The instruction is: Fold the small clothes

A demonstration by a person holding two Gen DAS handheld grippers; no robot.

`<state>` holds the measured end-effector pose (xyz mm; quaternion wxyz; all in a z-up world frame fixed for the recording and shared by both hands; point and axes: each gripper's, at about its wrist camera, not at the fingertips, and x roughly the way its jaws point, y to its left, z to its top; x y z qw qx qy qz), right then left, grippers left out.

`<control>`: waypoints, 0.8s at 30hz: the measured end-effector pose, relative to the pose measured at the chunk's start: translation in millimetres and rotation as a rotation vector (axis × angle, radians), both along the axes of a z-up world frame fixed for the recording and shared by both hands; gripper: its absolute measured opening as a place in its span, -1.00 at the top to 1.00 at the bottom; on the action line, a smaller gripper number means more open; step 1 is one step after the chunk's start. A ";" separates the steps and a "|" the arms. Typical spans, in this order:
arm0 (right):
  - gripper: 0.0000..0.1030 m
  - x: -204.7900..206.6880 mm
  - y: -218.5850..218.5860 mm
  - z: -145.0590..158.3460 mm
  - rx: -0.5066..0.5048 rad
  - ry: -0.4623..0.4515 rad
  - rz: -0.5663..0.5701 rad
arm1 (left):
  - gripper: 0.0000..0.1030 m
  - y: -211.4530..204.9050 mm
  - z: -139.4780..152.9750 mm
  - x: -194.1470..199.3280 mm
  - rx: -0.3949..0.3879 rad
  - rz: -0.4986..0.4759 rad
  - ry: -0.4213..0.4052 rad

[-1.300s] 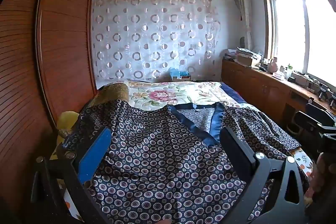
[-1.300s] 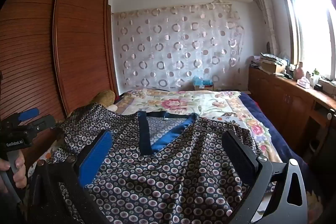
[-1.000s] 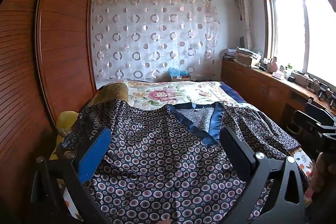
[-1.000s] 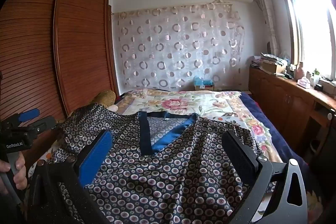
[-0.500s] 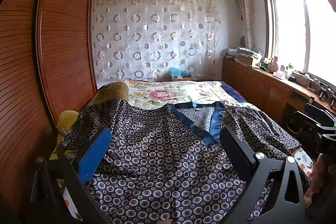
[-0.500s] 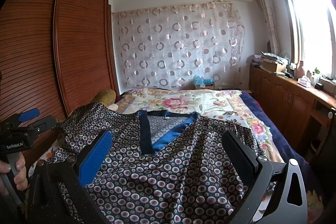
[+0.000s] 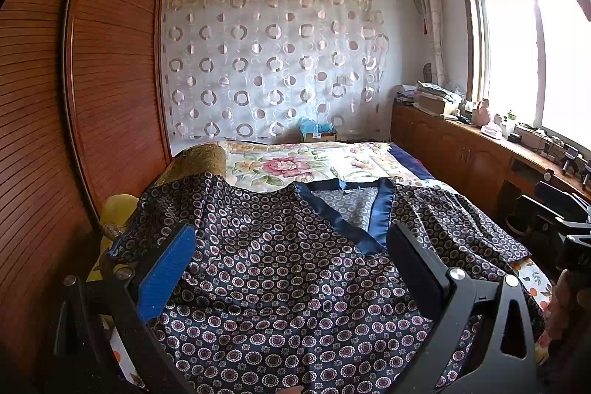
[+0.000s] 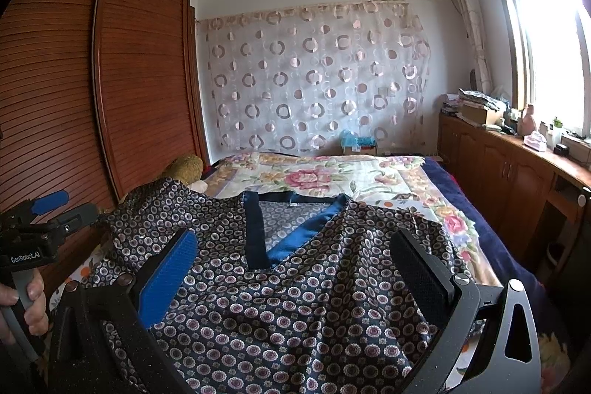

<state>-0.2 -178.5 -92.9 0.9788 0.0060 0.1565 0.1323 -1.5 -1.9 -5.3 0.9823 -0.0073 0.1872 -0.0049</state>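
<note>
Floral bedspread (image 7: pixel 295 168) beside wooden wardrobe (image 7: pixel 92 80)

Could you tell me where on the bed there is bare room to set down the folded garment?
The far half of the floral bedspread is bare, between the garment's blue collar and the cardboard box by the curtain. The near half is covered by the spread patterned garment. The windowsill counter is crowded.

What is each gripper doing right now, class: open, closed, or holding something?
Left gripper: open, holding nothing, above the dark circle-patterned satin garment.
Right gripper: open, holding nothing.
</note>
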 end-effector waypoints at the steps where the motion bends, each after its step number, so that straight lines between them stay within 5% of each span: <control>1: -1.00 0.0 0.0 0.1 0.000 0.000 0.000 | -1.00 0.0 0.2 -0.3 0.000 0.000 0.000; 24: -1.00 -0.1 0.8 0.2 0.001 -0.004 0.004 | -1.00 -0.7 -2.3 2.0 0.008 0.004 -0.002</control>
